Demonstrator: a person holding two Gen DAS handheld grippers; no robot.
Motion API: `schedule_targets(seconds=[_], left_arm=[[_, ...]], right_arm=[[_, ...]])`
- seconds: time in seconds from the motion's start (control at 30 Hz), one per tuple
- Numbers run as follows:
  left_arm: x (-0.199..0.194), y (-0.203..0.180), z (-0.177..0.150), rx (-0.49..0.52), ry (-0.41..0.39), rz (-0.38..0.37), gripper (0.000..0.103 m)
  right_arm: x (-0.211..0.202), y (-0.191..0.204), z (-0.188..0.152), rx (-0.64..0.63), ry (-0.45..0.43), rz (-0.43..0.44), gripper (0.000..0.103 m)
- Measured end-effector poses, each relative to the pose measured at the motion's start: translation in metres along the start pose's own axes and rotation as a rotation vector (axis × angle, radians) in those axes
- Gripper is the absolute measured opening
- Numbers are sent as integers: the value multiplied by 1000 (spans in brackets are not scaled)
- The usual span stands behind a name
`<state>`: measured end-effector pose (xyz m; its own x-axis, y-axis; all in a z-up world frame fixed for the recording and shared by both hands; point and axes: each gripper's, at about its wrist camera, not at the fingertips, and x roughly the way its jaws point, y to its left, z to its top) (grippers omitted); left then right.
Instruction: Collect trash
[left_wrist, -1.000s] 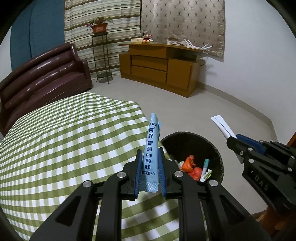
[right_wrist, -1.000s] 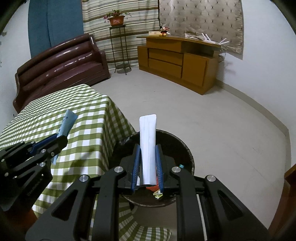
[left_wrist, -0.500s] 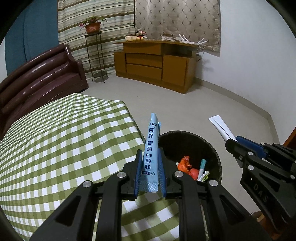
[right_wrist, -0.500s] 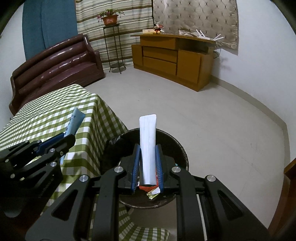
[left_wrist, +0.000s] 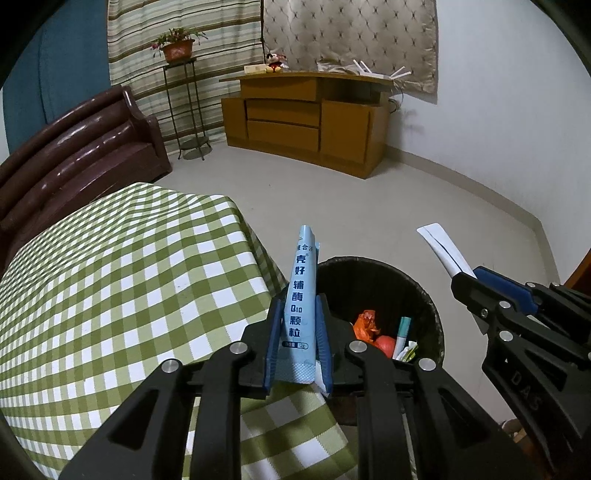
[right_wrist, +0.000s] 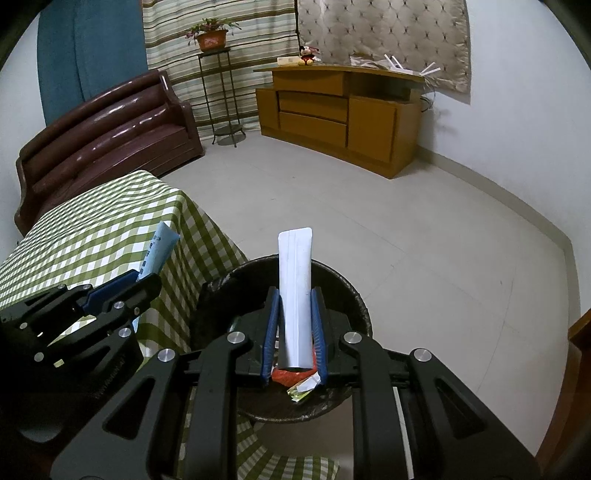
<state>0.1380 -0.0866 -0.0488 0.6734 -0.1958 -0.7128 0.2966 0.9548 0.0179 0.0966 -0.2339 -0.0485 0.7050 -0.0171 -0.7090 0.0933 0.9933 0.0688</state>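
My left gripper is shut on a light blue sachet with printed characters, held upright over the table's right edge beside the black trash bin. The bin holds orange and red scraps and a teal-tipped tube. My right gripper is shut on a white tube, held upright above the bin. In the left wrist view the right gripper and its white tube sit right of the bin. In the right wrist view the left gripper and sachet are at the left.
The table with a green checked cloth fills the left. A brown leather sofa stands behind it, with a plant stand and a wooden cabinet along the far wall. Bare tiled floor lies beyond the bin.
Both grippers have moved right and forward with their items. The left gripper has shifted from over the table toward its right edge, and the bin shows closer under both.
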Motion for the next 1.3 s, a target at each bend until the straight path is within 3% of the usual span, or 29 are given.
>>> schedule_targets(seconds=[0.17, 0.2, 0.27, 0.5, 0.87, 1.3], left_arm=[[4, -2, 2, 1, 16, -1, 22], [5, -2, 2, 2, 19, -2, 24], [5, -2, 3, 1, 21, -1, 29], [7, -3, 5, -8, 19, 8, 45], [6, 1, 5, -22, 14, 9, 53], [-6, 6, 3, -43, -8, 14, 66]], right_arm=[[5, -2, 0, 6, 8, -1, 19], [5, -2, 0, 8, 9, -3, 19], [6, -3, 0, 11, 7, -5, 29], [6, -3, 0, 17, 4, -16, 33], [3, -8, 1, 37, -12, -44, 57], [-15, -6, -1, 26, -35, -107, 64]])
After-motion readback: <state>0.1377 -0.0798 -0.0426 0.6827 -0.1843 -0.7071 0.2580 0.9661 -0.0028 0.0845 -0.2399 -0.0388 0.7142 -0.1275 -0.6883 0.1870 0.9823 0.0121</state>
